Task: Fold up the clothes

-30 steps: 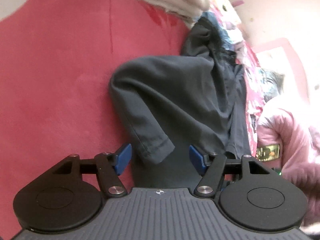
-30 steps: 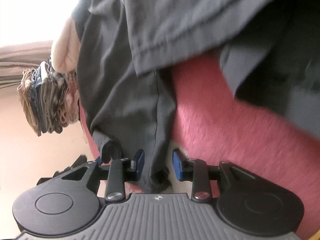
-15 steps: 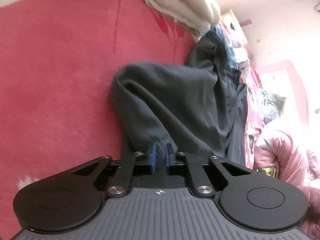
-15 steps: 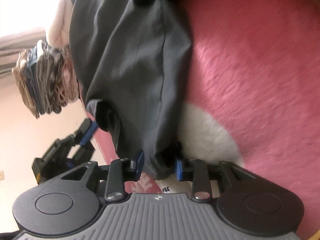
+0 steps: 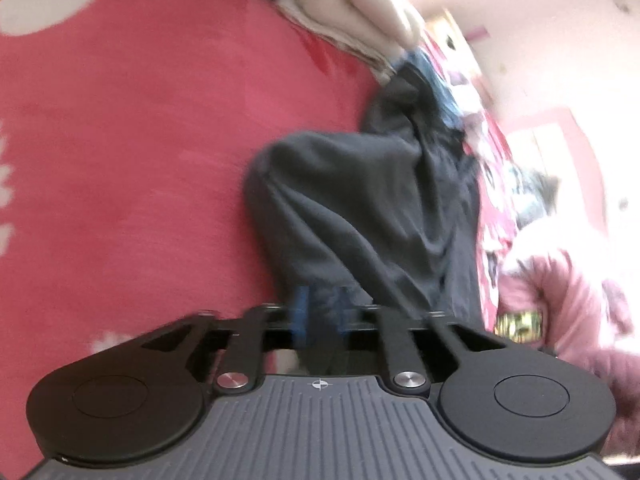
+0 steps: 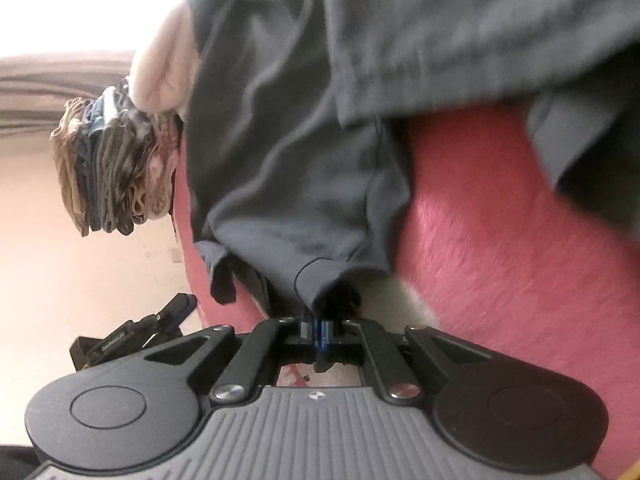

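Observation:
A dark grey shirt (image 5: 360,208) lies crumpled on a red blanket (image 5: 120,160). My left gripper (image 5: 322,316) is shut on a sleeve hem of the shirt, with cloth bunched between the blue pads (image 5: 301,312). In the right wrist view the same shirt (image 6: 288,152) hangs and drapes over the red blanket (image 6: 500,248). My right gripper (image 6: 324,330) is shut on its lower edge, the pads pressed together on the cloth.
A stack of folded clothes (image 6: 116,164) with a cream garment (image 6: 164,76) on top sits beyond the shirt; the cream garment also shows in the left wrist view (image 5: 352,12). A pink padded jacket (image 5: 568,300) lies at the right. A black device (image 6: 132,336) sits low at the left.
Both grippers have closed on the shirt: the left shut on the sleeve hem, the right shut on the lower edge. The shirt has shifted and bunched with them.

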Available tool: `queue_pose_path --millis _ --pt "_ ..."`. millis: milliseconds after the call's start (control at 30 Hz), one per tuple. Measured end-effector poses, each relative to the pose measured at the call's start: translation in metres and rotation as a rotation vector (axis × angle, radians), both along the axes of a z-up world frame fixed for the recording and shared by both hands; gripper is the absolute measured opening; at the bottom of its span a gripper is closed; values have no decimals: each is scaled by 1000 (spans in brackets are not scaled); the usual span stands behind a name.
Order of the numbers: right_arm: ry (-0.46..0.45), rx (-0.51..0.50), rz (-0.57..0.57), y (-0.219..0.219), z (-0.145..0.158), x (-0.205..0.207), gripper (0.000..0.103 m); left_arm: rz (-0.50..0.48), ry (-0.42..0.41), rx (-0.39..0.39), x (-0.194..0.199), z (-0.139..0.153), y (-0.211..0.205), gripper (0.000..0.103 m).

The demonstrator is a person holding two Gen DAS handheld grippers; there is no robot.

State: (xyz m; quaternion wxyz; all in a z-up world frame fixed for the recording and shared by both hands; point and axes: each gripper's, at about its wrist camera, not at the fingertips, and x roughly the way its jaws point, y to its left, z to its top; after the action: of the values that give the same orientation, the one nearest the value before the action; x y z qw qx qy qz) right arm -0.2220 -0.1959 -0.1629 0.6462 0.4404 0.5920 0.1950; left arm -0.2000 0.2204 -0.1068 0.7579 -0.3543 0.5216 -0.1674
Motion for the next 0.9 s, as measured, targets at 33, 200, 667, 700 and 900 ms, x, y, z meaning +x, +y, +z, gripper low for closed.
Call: queue_pose_path --millis 33,200,667,700,900 --pt "-18 -12 1 -6 6 2 3 -24 -1 -6 2 -2 -5 36" --pt "-51 -103 -13 -30 15 10 5 -117 33 -4 9 -22 -27 54" --pt "-35 -101 4 -32 -1 -5 43 -310 -118 407 -28 -6 -46 58" --pt "-37 -100 4 -31 -1 -5 43 -327 -127 426 -31 -6 -49 59" --pt "-35 -91 11 -25 -6 0 41 -232 -100 333 -29 -15 -39 59"
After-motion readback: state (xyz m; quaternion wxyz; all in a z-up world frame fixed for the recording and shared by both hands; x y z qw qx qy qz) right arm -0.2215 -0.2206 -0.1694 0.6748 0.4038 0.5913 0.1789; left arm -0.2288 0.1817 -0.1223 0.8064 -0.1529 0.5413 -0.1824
